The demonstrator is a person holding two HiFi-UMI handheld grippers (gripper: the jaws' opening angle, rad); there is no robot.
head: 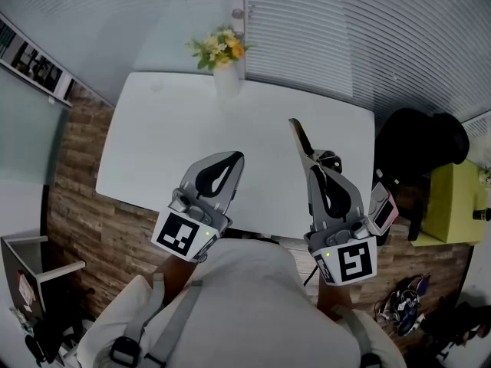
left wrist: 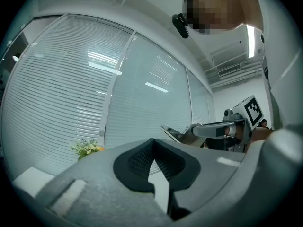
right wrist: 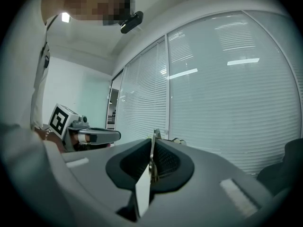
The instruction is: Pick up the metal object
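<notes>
The metal object (head: 300, 135) is clamped edgewise in the right claw (head: 314, 159) and held over the white worktop (head: 169, 152). The left claw (head: 232, 158) is pressed together, with nothing in it.

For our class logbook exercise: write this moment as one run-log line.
left tongs: shut, empty | right tongs: shut on metal object | metal object: held in air above table

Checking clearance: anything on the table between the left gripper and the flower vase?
Nothing. The head view shows only bare white table between the left gripper and the flower vase.
</notes>
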